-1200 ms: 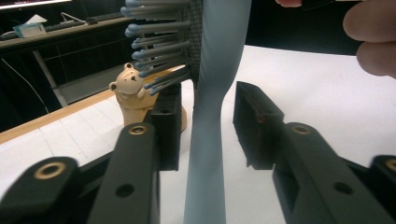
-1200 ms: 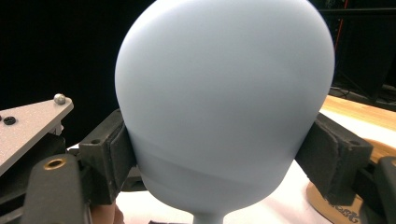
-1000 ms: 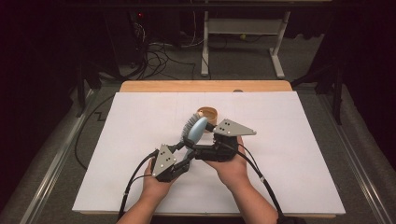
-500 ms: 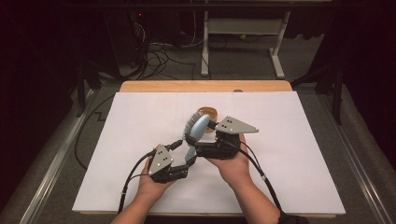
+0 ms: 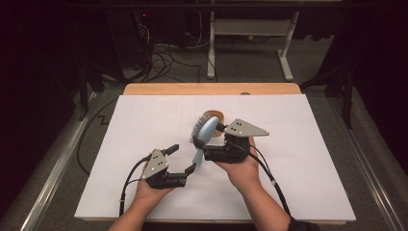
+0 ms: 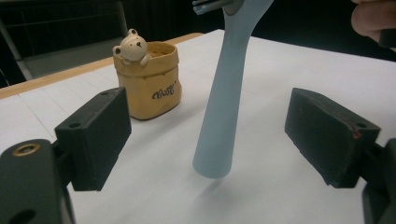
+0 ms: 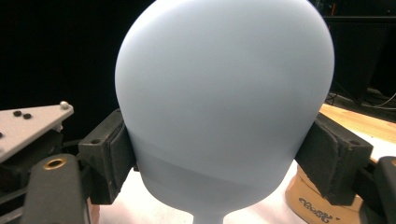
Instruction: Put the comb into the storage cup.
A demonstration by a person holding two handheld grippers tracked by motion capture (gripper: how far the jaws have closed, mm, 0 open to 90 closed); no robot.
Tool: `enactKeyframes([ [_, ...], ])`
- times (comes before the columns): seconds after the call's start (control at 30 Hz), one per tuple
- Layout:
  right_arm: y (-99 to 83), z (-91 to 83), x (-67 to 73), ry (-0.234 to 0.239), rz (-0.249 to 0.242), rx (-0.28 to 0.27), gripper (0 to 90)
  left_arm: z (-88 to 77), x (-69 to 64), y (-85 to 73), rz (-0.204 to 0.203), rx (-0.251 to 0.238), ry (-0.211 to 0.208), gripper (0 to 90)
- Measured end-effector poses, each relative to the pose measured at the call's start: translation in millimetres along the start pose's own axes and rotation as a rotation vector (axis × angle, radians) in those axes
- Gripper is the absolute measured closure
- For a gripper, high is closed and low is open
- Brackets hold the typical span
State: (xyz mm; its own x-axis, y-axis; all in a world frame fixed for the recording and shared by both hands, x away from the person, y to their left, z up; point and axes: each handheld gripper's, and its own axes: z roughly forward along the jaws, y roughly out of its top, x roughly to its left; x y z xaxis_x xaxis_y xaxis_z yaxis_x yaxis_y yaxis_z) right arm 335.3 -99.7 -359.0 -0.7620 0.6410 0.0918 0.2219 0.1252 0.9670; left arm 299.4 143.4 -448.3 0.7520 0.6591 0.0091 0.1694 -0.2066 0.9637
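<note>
A light-blue hairbrush (image 5: 204, 132) stands upright over the white sheet, handle (image 6: 218, 116) down and bristles toward the far side. My right gripper (image 5: 206, 144) is shut on the brush's round head (image 7: 224, 102), one pad on each side. The left gripper (image 5: 182, 159) sits low and left of the handle; its jaws have just been opening and stand wide. In the left gripper view (image 6: 212, 136) the handle hangs between and beyond the pads (image 6: 95, 135), touching neither. A yellow bear pot (image 6: 147, 86) stands behind the brush.
The white sheet (image 5: 298, 159) covers a wooden table whose far edge (image 5: 211, 89) shows. Beyond it lie cables and a desk frame (image 5: 248, 43) on the floor. The bear pot (image 5: 214, 116) stands just past the brush.
The left gripper let go of the brush handle, its jaws spread, and it drew back toward the lower left. The right gripper and brush stayed put.
</note>
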Motion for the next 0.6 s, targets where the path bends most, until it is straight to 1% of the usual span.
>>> enactKeyframes([
  [0.1,-0.2,-0.6,-0.6,-0.005,-0.002,0.002,20.7,-2.5,2.5,-0.5,-0.004,-0.009,0.002,14.8],
  [0.2,-0.4,-1.4,-1.7,-0.01,-0.004,0.001,20.7,-3.7,5.7,-3.6,-0.021,-0.015,0.01,14.1],
  [0.3,-0.7,-2.8,-2.8,-0.016,-0.009,0.001,20.7,-4.6,8.8,-6.6,-0.036,-0.02,0.022,11.5],
  [0.47,-1.0,-6.1,-5.8,-0.026,-0.01,0.004,20.7,-6.8,12.9,-9.1,-0.041,-0.027,0.04,10.4],
  [0.5,-1.1,-6.7,-6.4,-0.027,-0.01,0.004,20.7,-7.5,14.2,-9.6,-0.041,-0.024,0.043,10.4],
  [0.6,-1.0,-9.1,-8.9,-0.038,-0.013,0.004,20.7,-8.5,17.6,-12.1,-0.06,-0.02,0.048,10.3],
])
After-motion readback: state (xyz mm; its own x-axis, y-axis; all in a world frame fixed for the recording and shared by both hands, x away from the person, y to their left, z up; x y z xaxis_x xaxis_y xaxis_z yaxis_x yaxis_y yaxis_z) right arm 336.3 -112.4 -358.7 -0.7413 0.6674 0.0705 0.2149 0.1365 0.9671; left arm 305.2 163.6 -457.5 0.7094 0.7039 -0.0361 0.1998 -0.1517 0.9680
